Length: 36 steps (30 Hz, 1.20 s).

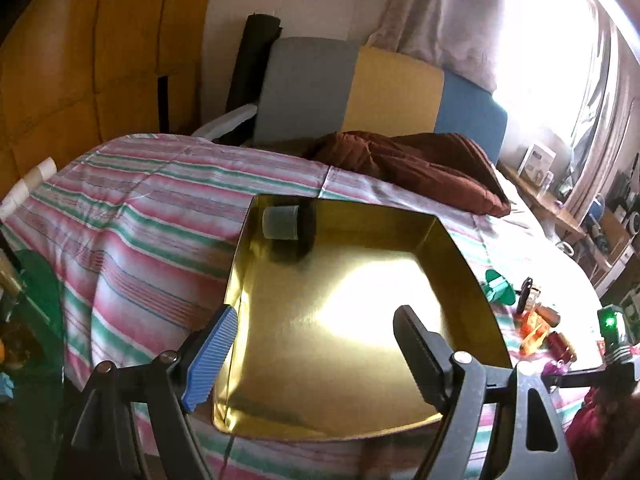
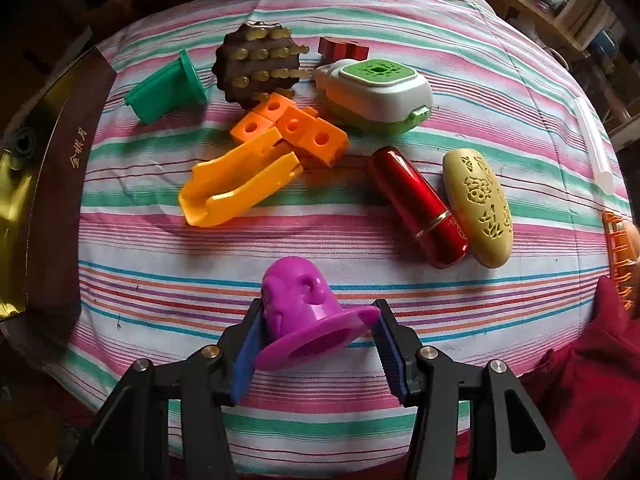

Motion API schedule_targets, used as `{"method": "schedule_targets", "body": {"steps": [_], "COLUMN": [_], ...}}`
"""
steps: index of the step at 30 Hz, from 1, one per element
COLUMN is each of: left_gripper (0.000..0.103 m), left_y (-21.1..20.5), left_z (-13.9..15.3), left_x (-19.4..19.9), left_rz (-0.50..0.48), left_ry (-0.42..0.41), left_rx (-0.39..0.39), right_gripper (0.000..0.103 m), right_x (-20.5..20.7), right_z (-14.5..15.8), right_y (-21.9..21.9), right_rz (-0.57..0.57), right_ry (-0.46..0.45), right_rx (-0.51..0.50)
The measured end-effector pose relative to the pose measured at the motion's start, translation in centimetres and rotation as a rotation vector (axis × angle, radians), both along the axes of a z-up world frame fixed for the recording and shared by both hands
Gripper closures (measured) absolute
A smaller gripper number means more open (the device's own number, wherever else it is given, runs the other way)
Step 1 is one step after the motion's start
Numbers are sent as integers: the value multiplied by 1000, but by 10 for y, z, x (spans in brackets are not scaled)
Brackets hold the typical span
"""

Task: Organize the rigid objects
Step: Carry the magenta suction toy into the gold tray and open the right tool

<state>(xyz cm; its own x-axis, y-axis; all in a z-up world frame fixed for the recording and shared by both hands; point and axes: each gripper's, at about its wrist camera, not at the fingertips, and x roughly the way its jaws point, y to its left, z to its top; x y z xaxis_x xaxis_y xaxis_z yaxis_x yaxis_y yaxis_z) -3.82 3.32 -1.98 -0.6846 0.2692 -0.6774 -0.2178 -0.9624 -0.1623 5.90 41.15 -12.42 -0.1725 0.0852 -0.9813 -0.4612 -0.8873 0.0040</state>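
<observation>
A purple bell-shaped toy sits between the fingers of my right gripper, which is shut on its flared base just above the striped bedspread. My left gripper hangs open over the near edge of a shiny gold tray, with nothing between its fingers. A grey and black cylinder lies in the tray's far left corner. Loose on the bedspread are a green piece, a brown knobbed disc, orange blocks, a yellow scoop, a white and green box, a red tube and a cream carved case.
The gold tray's brown outer wall runs along the left edge of the right wrist view. A small red block, a white stick and an orange comb lie further out. A brown quilt and cushions lie behind the tray.
</observation>
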Motion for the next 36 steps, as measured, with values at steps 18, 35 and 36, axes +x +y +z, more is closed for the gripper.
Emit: {"method": "schedule_targets", "body": {"steps": [18,35,36], "left_gripper": [22,22,22], "left_y": [5,-19,-22], "left_z": [-4,-10,-10], "left_x": [17,15,16], "left_rz": [-13,15,20], "left_ry": [-2,-32,-33], "left_rx": [-22,-14,-14], "right_gripper": [50,50,50], "right_x": [2,-76,-85], "right_z": [18,107,107], "right_y": [-23,-152,-163], "right_rz": [51,346,367], "right_ry": [98,411,406], "right_rx": [11,-178,-194]}}
